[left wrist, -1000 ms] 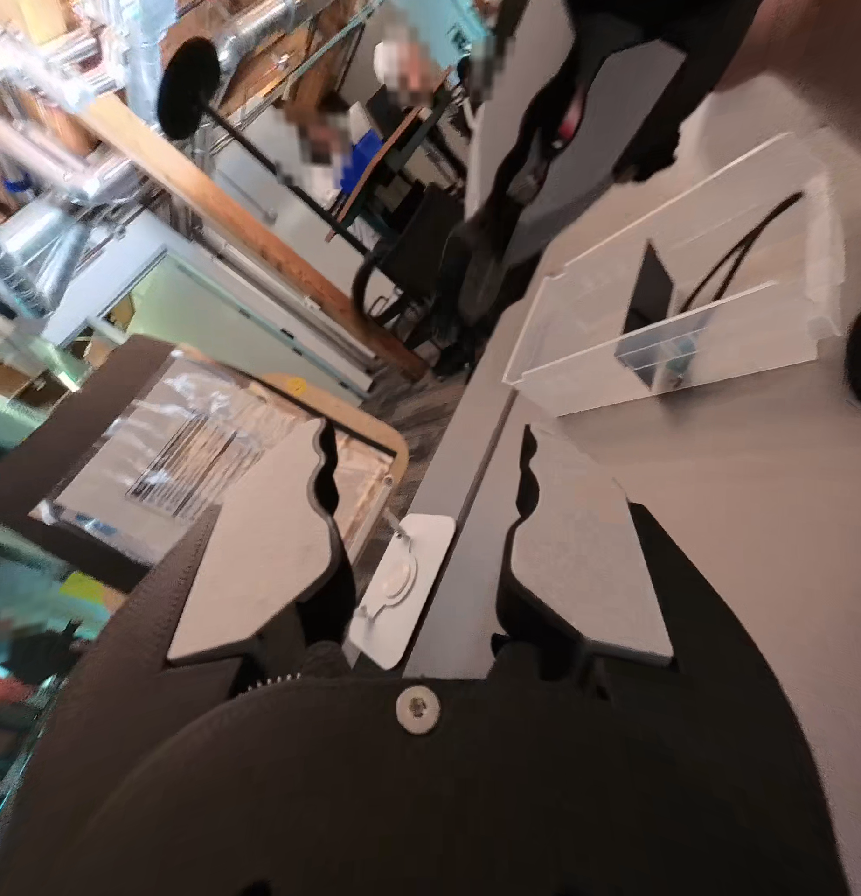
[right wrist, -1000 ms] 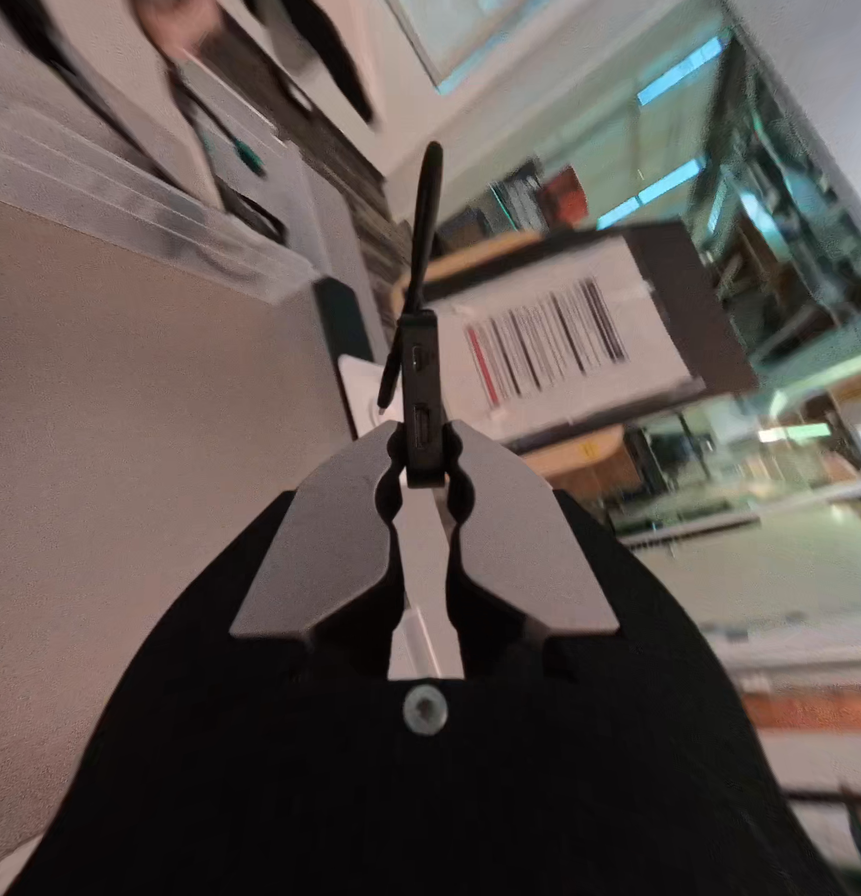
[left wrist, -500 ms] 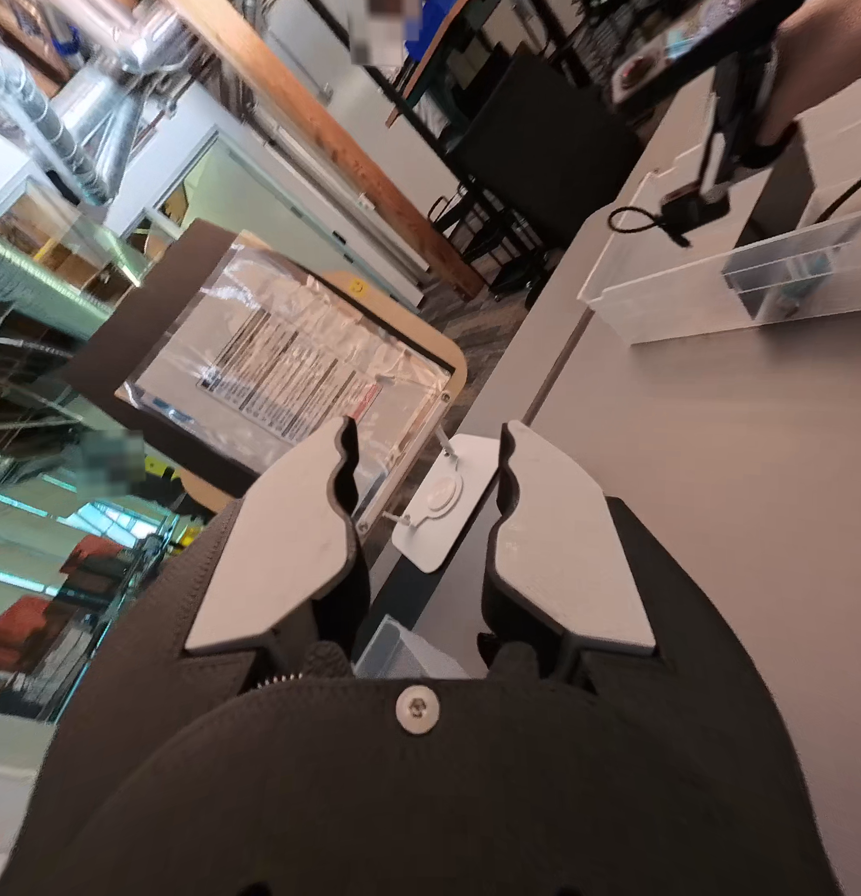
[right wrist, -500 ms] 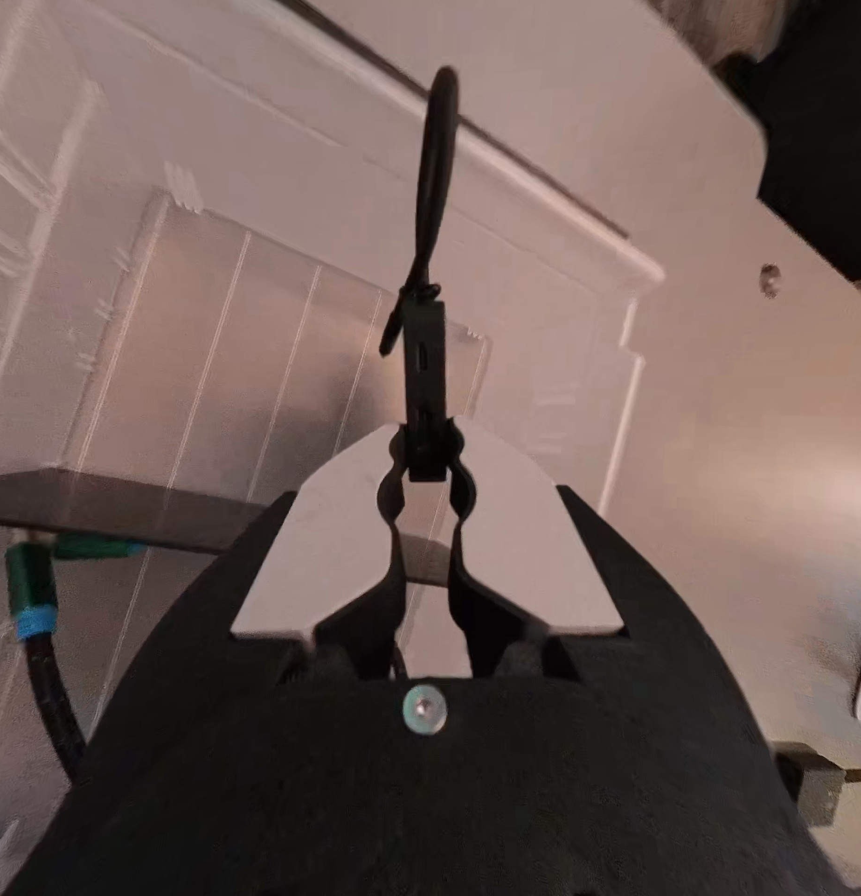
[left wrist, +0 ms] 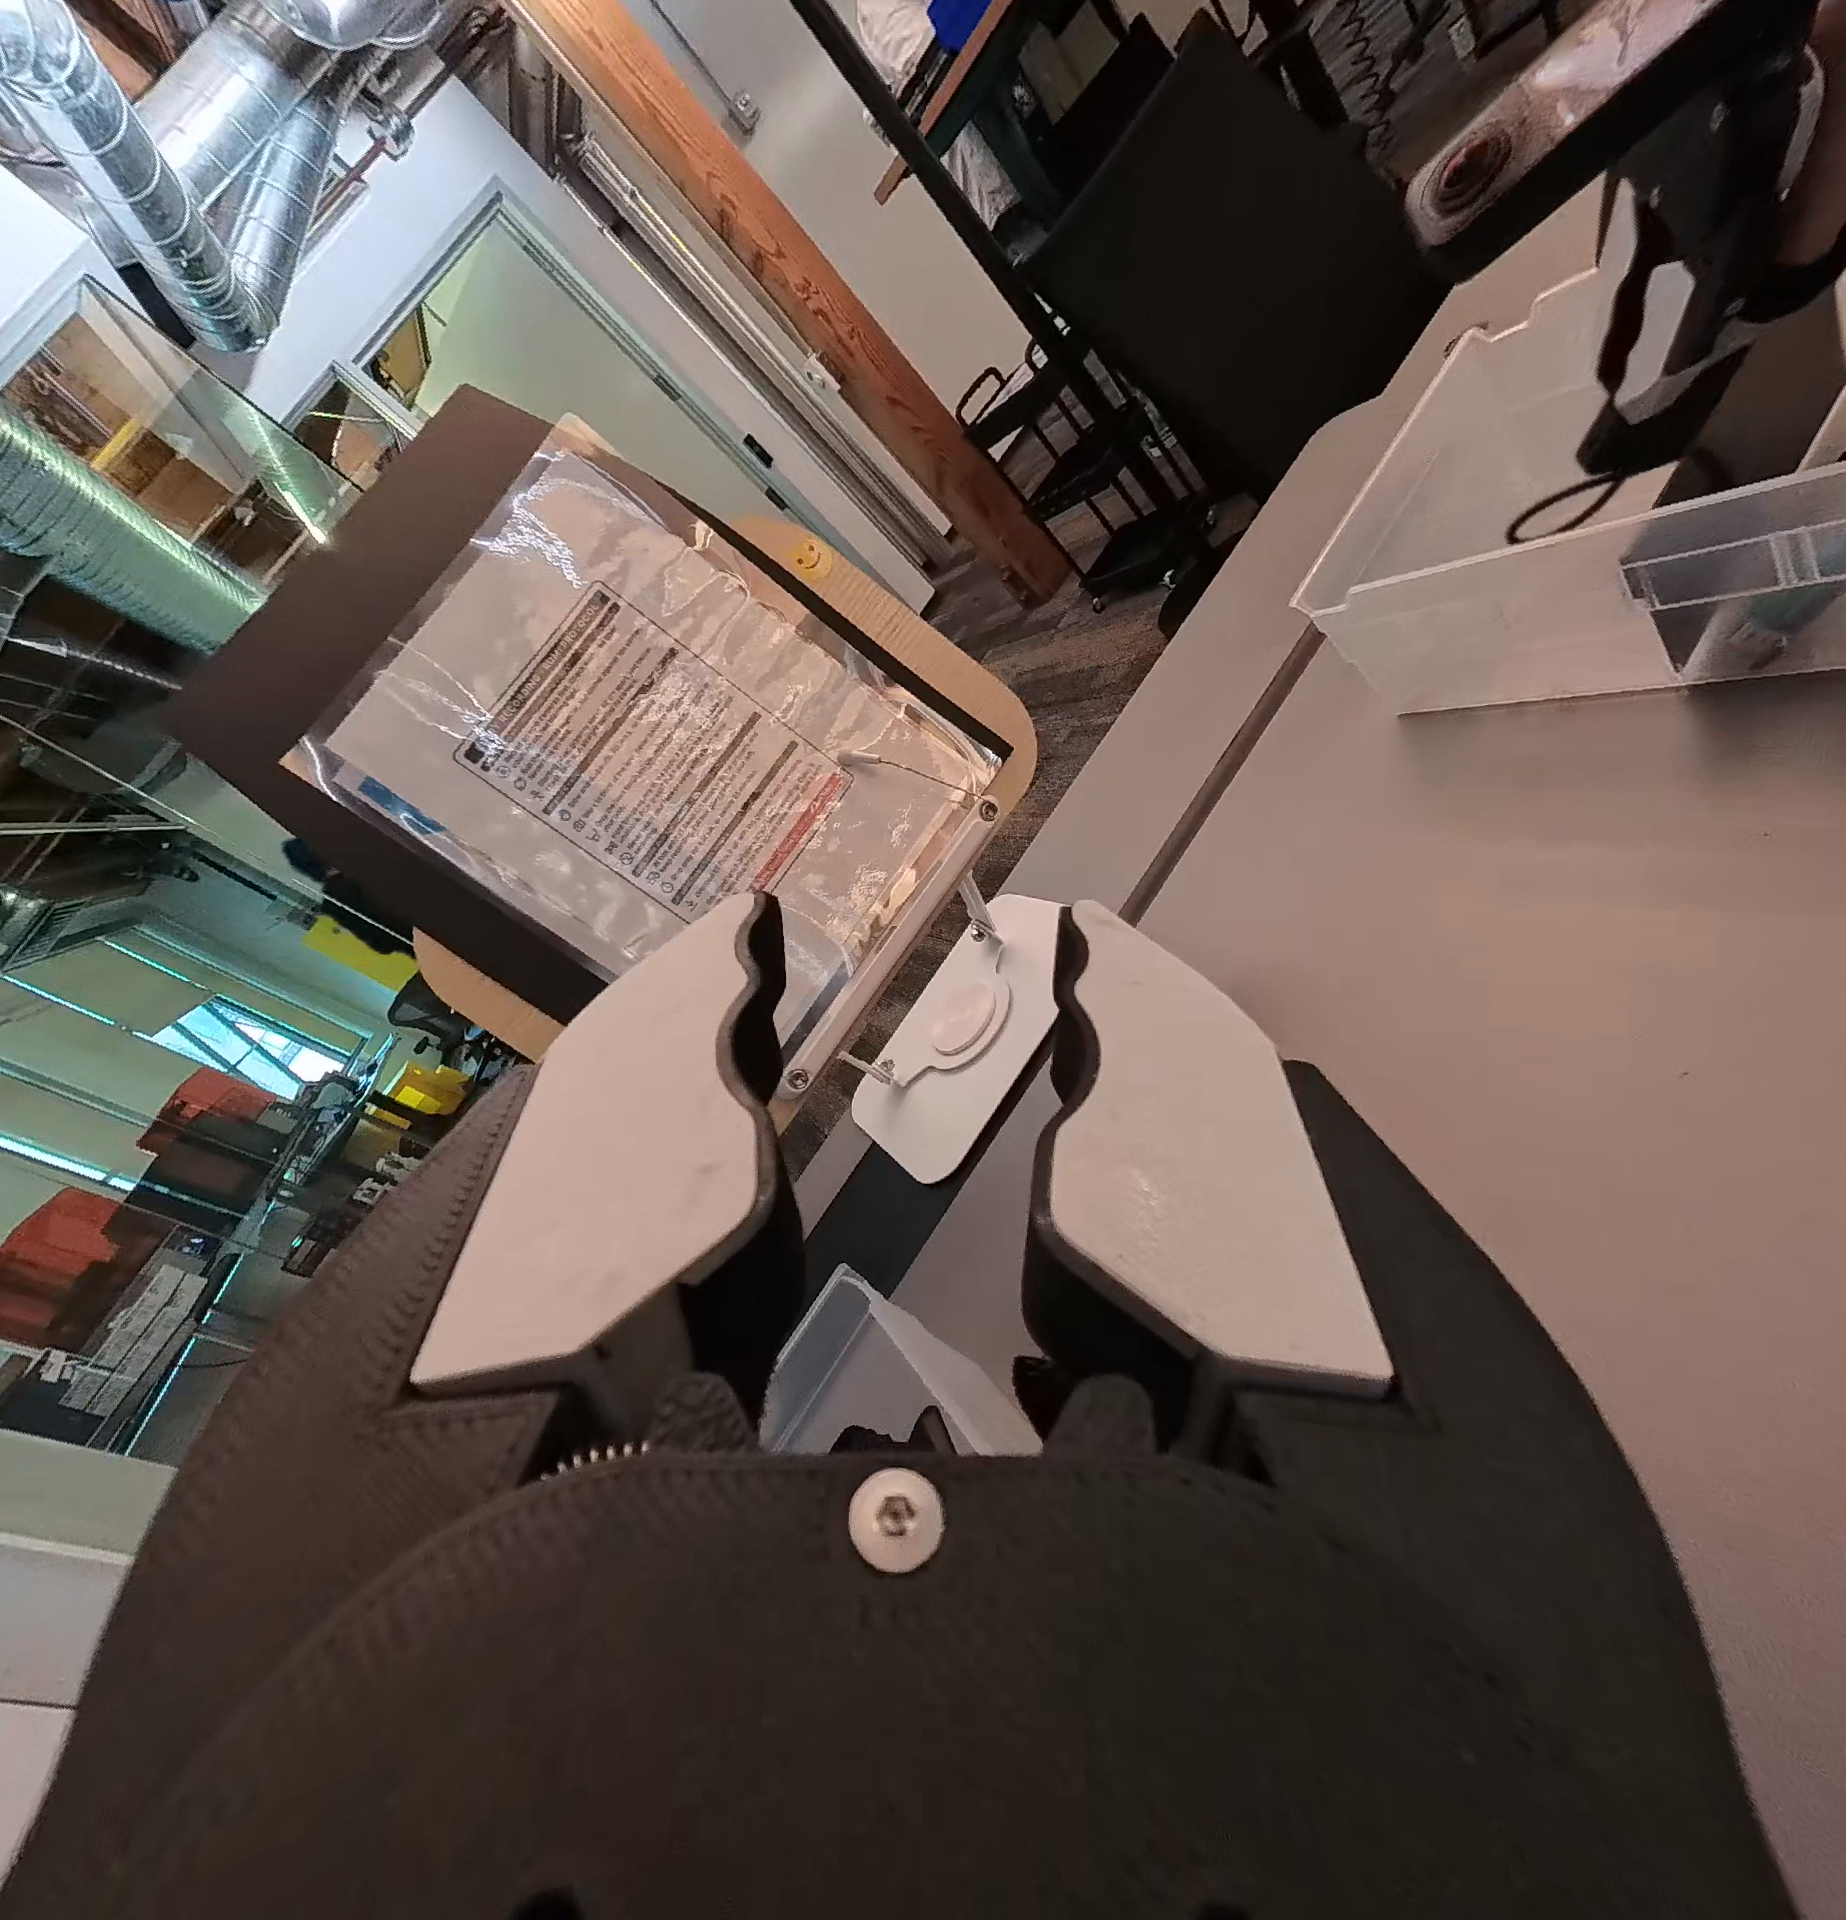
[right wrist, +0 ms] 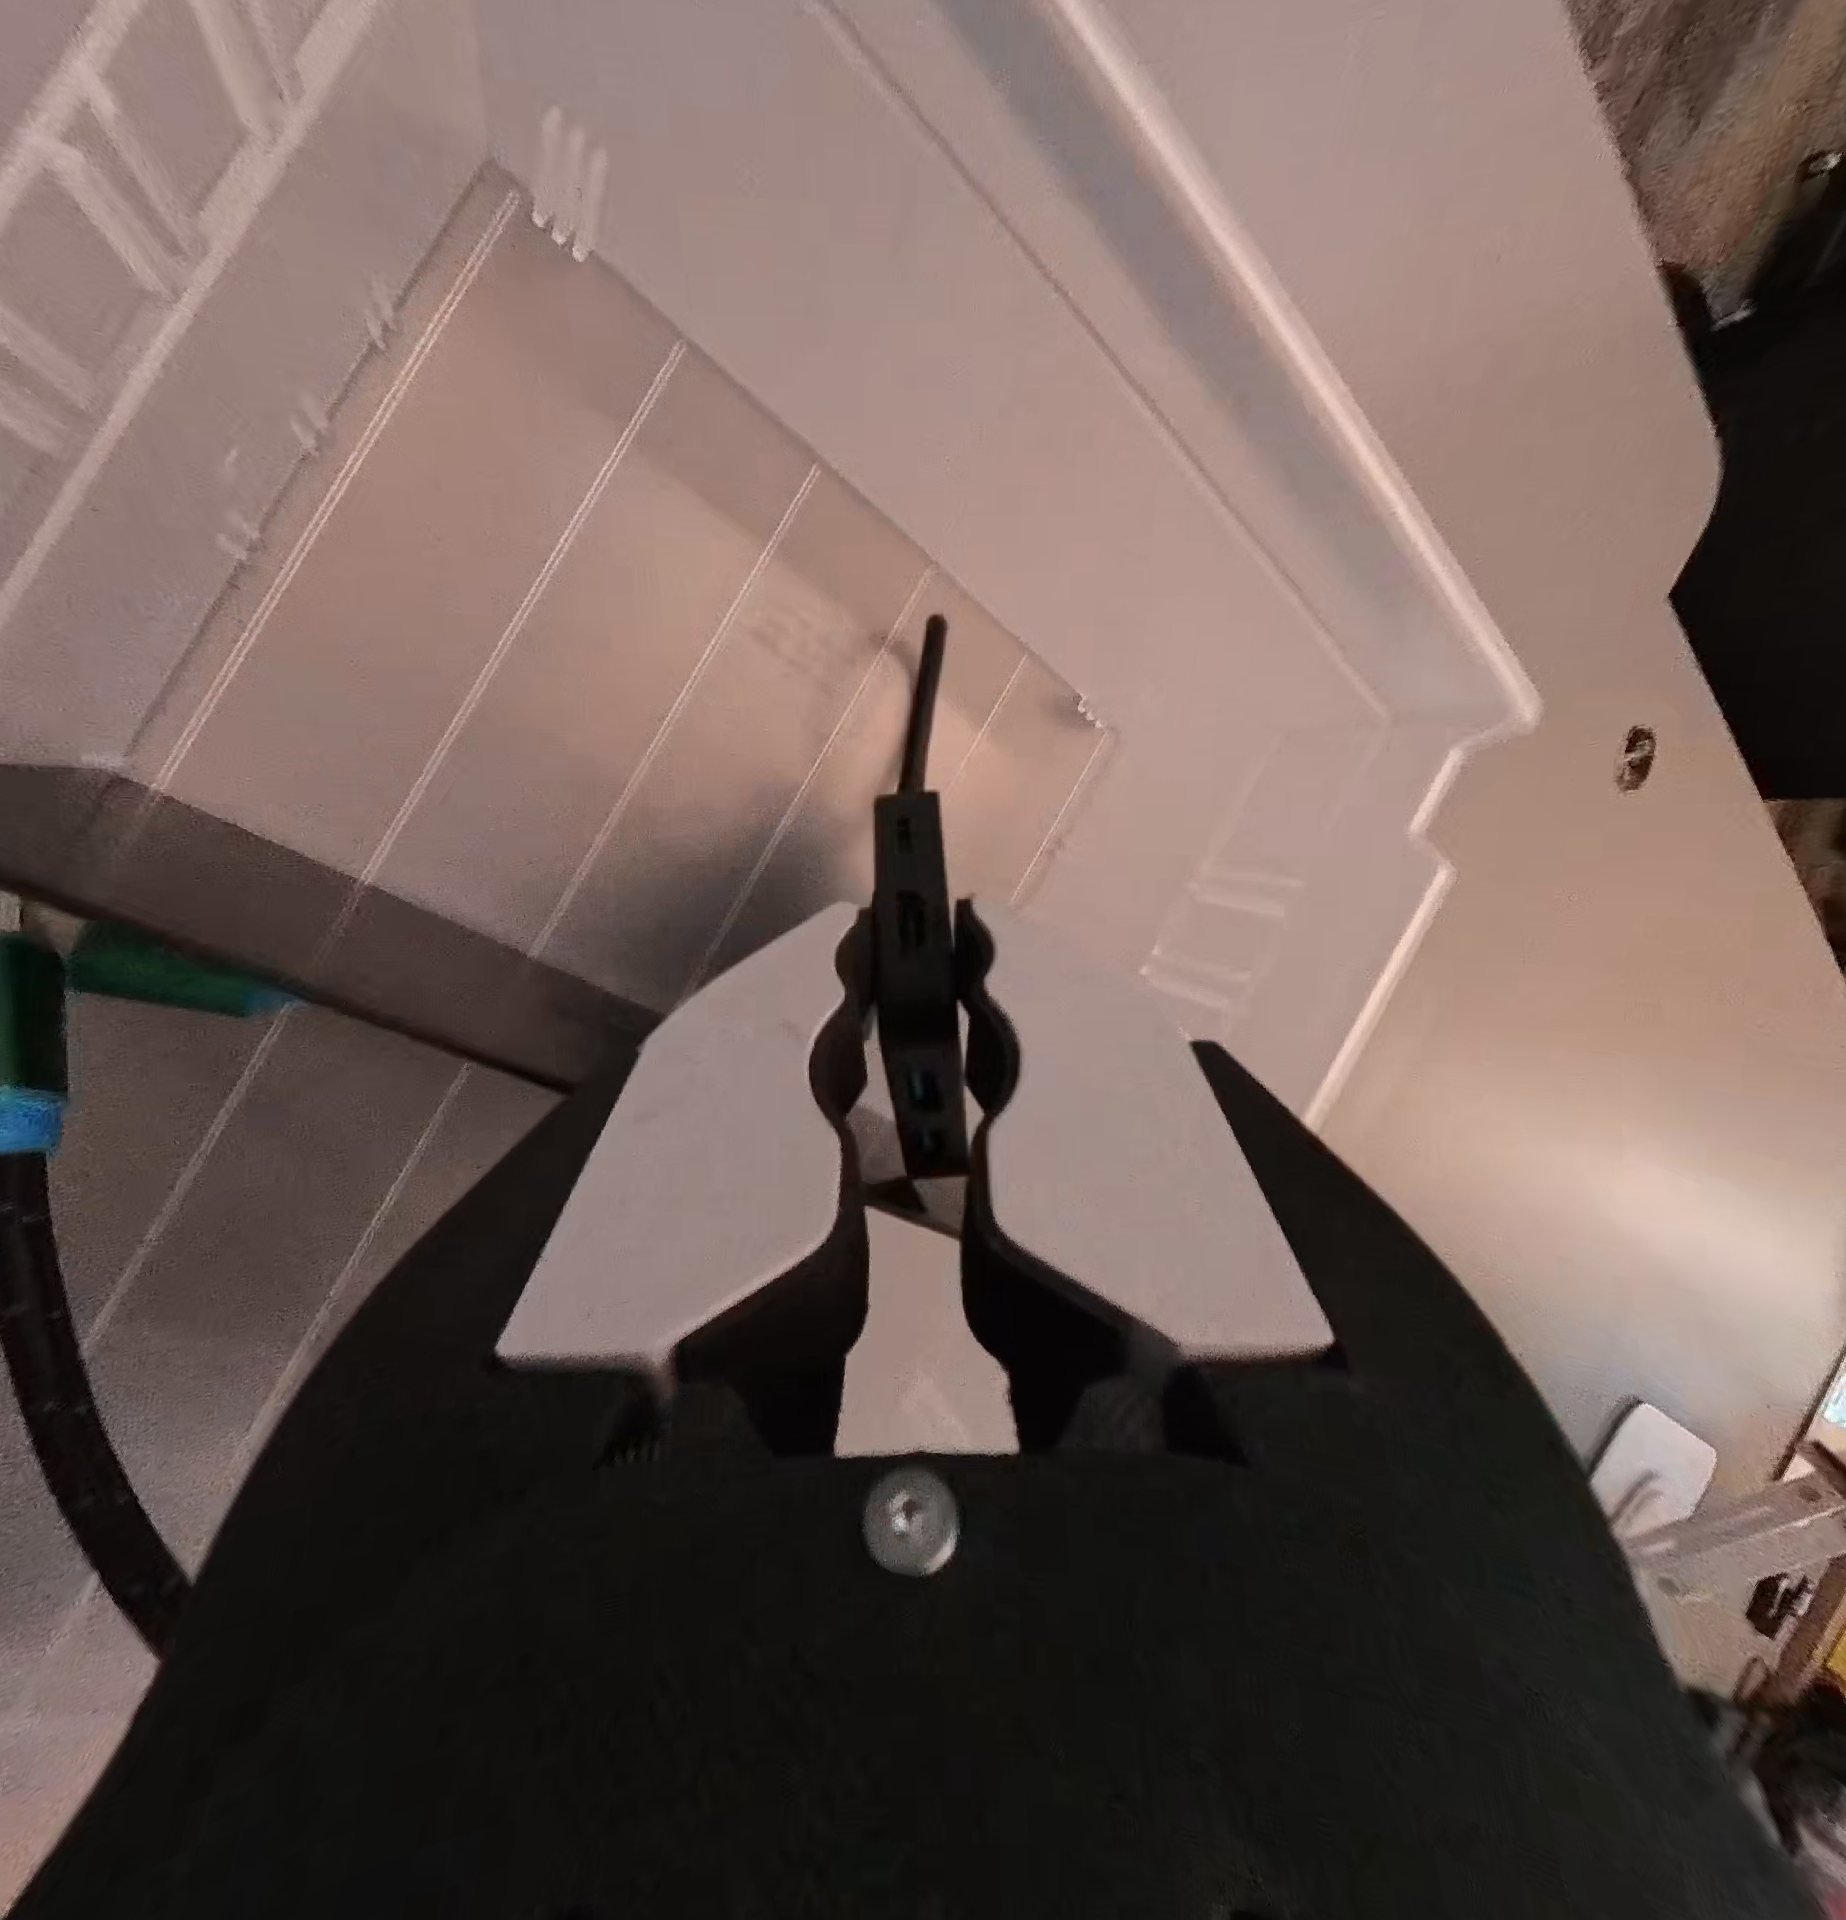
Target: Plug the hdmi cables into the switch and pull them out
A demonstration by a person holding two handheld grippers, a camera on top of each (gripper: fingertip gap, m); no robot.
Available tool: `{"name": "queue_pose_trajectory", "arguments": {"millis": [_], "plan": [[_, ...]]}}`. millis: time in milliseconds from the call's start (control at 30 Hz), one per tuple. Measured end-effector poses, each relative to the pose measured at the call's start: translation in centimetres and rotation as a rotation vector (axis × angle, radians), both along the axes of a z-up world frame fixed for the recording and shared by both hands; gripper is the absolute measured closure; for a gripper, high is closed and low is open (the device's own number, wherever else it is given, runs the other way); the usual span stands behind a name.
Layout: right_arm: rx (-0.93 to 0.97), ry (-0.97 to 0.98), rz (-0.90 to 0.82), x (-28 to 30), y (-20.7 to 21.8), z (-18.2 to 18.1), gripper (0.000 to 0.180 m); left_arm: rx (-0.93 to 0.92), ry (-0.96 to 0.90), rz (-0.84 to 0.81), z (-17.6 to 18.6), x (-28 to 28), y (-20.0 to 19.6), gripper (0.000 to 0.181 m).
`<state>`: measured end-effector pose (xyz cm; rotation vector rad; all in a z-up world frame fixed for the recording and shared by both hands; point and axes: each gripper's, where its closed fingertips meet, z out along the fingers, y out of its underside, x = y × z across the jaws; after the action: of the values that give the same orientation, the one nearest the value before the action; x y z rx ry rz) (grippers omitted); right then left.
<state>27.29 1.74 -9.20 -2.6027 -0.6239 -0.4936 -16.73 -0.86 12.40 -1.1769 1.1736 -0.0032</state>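
My right gripper point(right wrist: 914, 935) is shut on a thin black switch point(right wrist: 908, 862), held edge-on, with its short black cable point(right wrist: 924, 696) pointing away. It hangs over the inside of a clear plastic bin point(right wrist: 690, 468). An HDMI cable point(right wrist: 10, 1029) with green and blue tape lies at the left of that view, beside a dark divider plate point(right wrist: 275, 914). My left gripper point(left wrist: 914, 935) is open and empty above the table's left edge. In the left wrist view the right gripper point(left wrist: 1636, 416) shows far off at the upper right, over the bin point(left wrist: 1470, 613).
A white flat tag point(left wrist: 950, 1060) lies at the table edge just beyond my left fingers. A sign in a plastic sleeve point(left wrist: 638, 727) stands off the table to the left. A small clear box point(left wrist: 867, 1371) sits under the left gripper. Grey table point(left wrist: 1521, 1039) spreads to the right.
The right gripper has swung from facing the room down into the clear bin with the switch, which now sits deeper between the fingers. The left gripper has tilted and shifted a little, staying open.
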Motion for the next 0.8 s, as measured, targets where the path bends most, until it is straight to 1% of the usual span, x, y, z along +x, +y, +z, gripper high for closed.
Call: {"name": "queue_pose_trajectory", "arguments": {"millis": [67,100,133,200,300,333,400,467,533,633,667,733,800], "plan": [[-0.025,0.044,-0.040,-0.5,0.0,-0.1,0.164,-0.005,-0.006,0.001,0.0,-0.2,0.1,0.132],[-0.048,0.098,-0.024,-1.4,-0.3,-0.3,0.162,-0.009,-0.008,0.007,0.0,-0.4,0.2,0.132],[-0.063,0.152,0.005,-2.5,-0.6,-0.4,0.157,-0.012,-0.008,0.018,0.0,-0.6,0.4,0.132],[-0.058,0.189,0.039,-3.3,-1.0,0.0,0.156,-0.013,-0.011,0.042,0.2,-1.3,0.7,0.132],[0.046,0.143,0.011,-2.2,-0.8,1.9,0.156,-0.013,-0.026,0.099,0.7,-3.0,1.2,0.133],[0.087,0.155,0.004,-2.2,-0.7,2.8,0.156,-0.015,-0.033,0.131,0.9,-3.9,1.4,0.134],[0.218,0.181,0.014,-2.8,0.0,5.6,0.153,-0.047,-0.045,0.215,1.0,-6.5,2.2,0.134],[0.363,0.218,0.046,-4.1,0.5,9.1,0.147,-0.133,-0.055,0.322,0.2,-9.8,3.3,0.134],[0.529,0.253,0.089,-5.8,0.8,13.1,0.135,-0.254,-0.049,0.414,-1.7,-13.1,4.2,0.129],[0.742,0.318,0.159,-9.1,0.5,18.6,0.127,-0.415,-0.051,0.551,-4.8,-17.7,5.5,0.122],[0.799,0.329,0.189,-10.3,0.3,20.1,0.126,-0.466,-0.054,0.589,-5.8,-19.0,6.0,0.120],[0.884,0.337,0.251,-12.7,0.0,22.2,0.127,-0.597,-0.060,0.609,-8.0,-20.1,6.3,0.116],[0.918,0.328,0.318,-15.2,-0.2,23.4,0.127,-0.748,-0.086,0.544,-9.8,-19.2,6.3,0.112]]}}
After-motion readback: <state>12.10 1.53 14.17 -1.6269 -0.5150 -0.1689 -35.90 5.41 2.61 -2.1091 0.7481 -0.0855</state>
